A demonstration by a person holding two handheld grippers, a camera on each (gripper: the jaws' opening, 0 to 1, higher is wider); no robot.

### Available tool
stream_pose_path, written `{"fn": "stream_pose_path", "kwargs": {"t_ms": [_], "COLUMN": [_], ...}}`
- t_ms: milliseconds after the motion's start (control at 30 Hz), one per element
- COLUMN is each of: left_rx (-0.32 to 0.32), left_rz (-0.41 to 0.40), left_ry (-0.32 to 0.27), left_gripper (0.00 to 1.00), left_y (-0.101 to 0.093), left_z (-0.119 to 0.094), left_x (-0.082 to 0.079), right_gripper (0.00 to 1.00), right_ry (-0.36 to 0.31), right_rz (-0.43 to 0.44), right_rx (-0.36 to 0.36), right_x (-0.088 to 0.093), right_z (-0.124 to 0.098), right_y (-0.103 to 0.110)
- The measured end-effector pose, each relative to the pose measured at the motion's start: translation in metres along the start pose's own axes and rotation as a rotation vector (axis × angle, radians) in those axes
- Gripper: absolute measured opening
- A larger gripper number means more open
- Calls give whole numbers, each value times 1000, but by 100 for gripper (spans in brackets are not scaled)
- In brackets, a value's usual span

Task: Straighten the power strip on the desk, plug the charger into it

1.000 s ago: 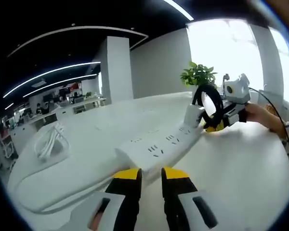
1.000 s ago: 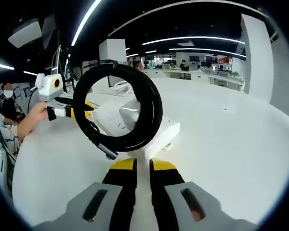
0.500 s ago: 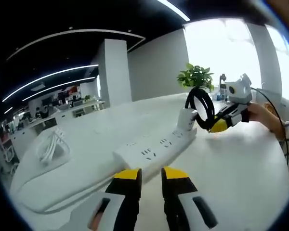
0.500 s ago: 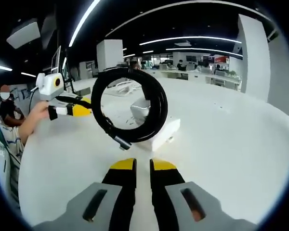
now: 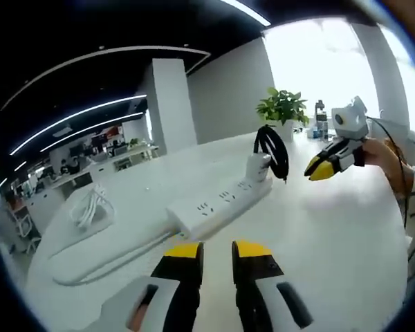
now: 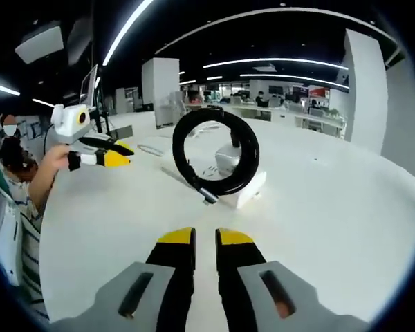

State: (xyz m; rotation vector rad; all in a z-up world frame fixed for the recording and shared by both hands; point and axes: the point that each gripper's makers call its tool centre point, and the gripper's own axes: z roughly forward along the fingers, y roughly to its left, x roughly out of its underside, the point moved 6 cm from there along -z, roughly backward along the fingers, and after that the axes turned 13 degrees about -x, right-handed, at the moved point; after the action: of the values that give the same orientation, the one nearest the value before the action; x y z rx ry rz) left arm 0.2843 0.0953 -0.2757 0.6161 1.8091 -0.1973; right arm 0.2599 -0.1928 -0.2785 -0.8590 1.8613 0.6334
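A long white power strip (image 5: 214,207) lies on the white desk (image 5: 332,242). A white charger (image 5: 260,166) stands upright on its far end, with a black coiled cable (image 5: 271,149) hanging from it. My left gripper (image 5: 217,250) is shut, empty, a short way back from the strip's near end. My right gripper (image 5: 317,170) hovers to the right of the charger, apart from it. In the right gripper view the charger (image 6: 228,156), the coil (image 6: 214,162) and the strip's end (image 6: 247,194) sit ahead of my right gripper (image 6: 205,238), which is shut and empty. The left gripper (image 6: 122,153) shows at the left.
The strip's white cord (image 5: 104,259) curves off along the desk to the left. A bundled white cable (image 5: 90,207) lies at the far left. A potted plant (image 5: 283,107) stands behind the charger. A person's hand (image 6: 52,162) holds the left gripper.
My right gripper has drawn back from the charger, which stays on the strip with its coil. Both cameras have pulled away, so the strip looks smaller and farther.
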Motion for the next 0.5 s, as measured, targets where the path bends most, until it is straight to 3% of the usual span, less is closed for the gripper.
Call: {"fn": "stream_pose_path", "kwargs": {"t_ms": [200,500], "left_rx": [-31,-14], "left_rz": [16,40], "left_ry": [-10,-40], "left_gripper": [17,18], "left_y": [-10,-40], "left_z": [-24,-57], "left_x": [2,8], "right_gripper": [11,11], "right_ry": [-23,-54], "right_rz": [-4,3], "right_rx": [20,26], "right_x": [2,9], "right_z": [-15,-34], "right_y": [16,45]}}
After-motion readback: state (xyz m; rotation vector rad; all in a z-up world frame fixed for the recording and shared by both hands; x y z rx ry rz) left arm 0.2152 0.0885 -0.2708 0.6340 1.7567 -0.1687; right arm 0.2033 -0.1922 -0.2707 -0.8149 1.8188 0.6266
